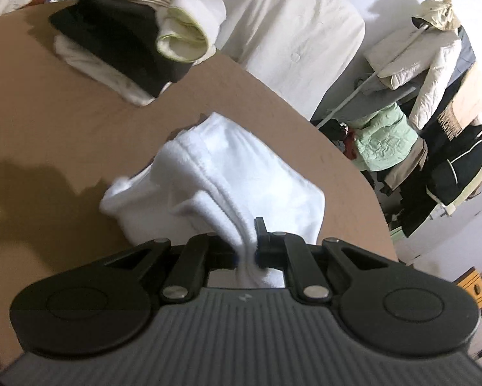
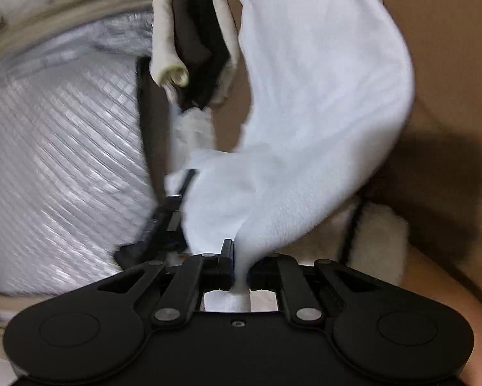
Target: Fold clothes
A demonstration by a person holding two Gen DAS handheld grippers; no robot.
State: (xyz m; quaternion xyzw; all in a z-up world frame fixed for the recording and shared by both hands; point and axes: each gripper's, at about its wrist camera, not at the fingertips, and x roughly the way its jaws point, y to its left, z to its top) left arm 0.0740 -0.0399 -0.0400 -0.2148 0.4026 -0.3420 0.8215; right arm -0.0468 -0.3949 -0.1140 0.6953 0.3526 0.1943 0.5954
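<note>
A white fleece garment [image 1: 228, 173] hangs bunched over the brown table [image 1: 63, 122]. My left gripper [image 1: 250, 249] is shut on a rolled edge of it. In the right wrist view the same white garment [image 2: 321, 96] rises as a broad twisted sheet, and my right gripper [image 2: 241, 265] is shut on its narrow lower end. To the left, the left gripper's black fingers [image 2: 170, 212] hold another part of the cloth. A stack of folded clothes [image 1: 128, 38], cream, black and white, lies at the far side of the table, seen also as a folded stack [image 2: 195, 48].
A white-covered seat [image 1: 289, 25] stands behind the table. A rack of hanging coats [image 1: 434, 112] fills the right. A silver quilted surface [image 2: 63, 160] lies left in the right wrist view. A cream fleece piece with a black cord [image 2: 382, 234] lies at lower right.
</note>
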